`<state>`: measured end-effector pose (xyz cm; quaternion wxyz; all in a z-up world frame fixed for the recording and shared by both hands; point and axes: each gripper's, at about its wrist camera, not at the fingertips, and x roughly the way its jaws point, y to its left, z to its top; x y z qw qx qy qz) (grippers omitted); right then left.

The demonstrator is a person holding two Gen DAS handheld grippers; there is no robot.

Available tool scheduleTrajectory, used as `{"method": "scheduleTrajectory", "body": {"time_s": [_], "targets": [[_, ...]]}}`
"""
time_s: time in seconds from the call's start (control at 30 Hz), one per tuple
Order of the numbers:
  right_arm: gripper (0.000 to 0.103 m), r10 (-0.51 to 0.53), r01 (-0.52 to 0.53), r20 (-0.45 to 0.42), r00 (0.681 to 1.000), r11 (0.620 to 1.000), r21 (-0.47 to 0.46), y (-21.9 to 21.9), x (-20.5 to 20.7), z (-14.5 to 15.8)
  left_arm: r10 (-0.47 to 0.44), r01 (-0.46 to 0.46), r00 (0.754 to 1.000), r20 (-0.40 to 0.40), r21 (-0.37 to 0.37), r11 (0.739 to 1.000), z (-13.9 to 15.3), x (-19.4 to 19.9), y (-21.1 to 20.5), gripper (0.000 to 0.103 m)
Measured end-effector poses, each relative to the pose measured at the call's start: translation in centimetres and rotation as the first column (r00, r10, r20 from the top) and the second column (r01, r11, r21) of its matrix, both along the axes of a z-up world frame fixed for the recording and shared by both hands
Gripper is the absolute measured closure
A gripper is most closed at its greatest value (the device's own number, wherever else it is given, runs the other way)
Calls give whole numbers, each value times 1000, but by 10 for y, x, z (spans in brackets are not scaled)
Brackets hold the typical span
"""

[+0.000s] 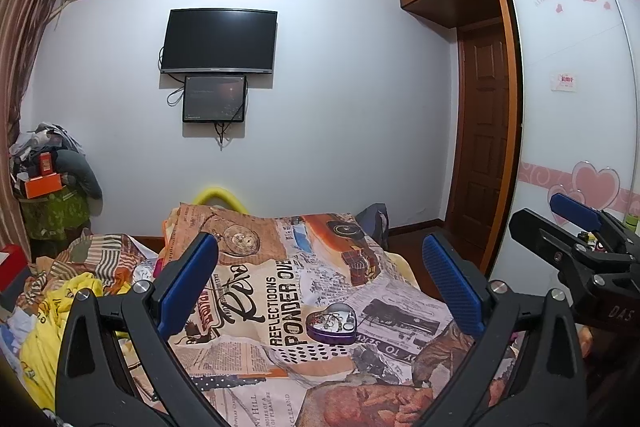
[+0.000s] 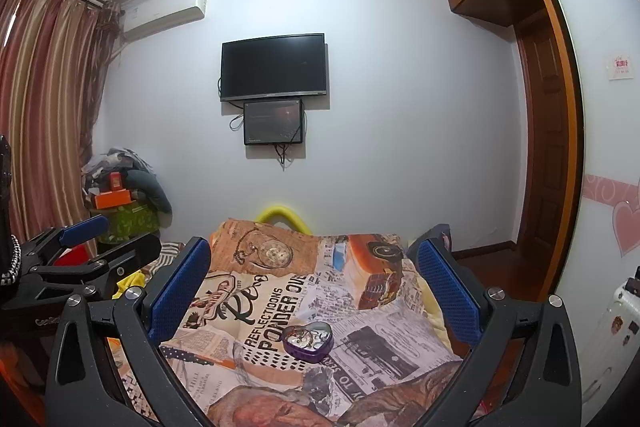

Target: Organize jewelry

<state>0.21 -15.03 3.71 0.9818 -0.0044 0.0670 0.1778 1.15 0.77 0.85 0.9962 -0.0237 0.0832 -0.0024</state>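
Risk first: heart-shaped tin (image 1: 331, 324) sits lidless on the soft, rumpled bedspread (image 1: 280, 291), so, as I judge it, a clumsy push from either side would likely tip it and spill the jewelry (image 1: 332, 321) into the folds. Chains inside look tangled; pinching one piece might drag the rest out. Pieces too small to identify singly.

Left gripper (image 1: 320, 279) has its blue fingers (image 1: 188, 283) spread wide, holding nothing, touching nothing, hovering above the bed with the tin ahead between them. Right gripper (image 2: 316, 287) is the same: fingers (image 2: 450, 291) wide apart, empty, well clear of the tin (image 2: 307, 341). Each gripper shows at the edge of the other's view, side by side. Tin lies mid-bed on the newsprint pattern, near the "PONDER" lettering.
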Motion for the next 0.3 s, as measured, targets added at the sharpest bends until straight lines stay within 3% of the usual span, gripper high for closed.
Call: {"method": "scheduleTrajectory", "body": {"time_s": [0.3], "targets": [[0, -2, 2, -9, 1000, 1000, -5, 2, 3, -1, -6, 6, 1000, -8, -4, 1000, -4, 3, 1, 0]]}}
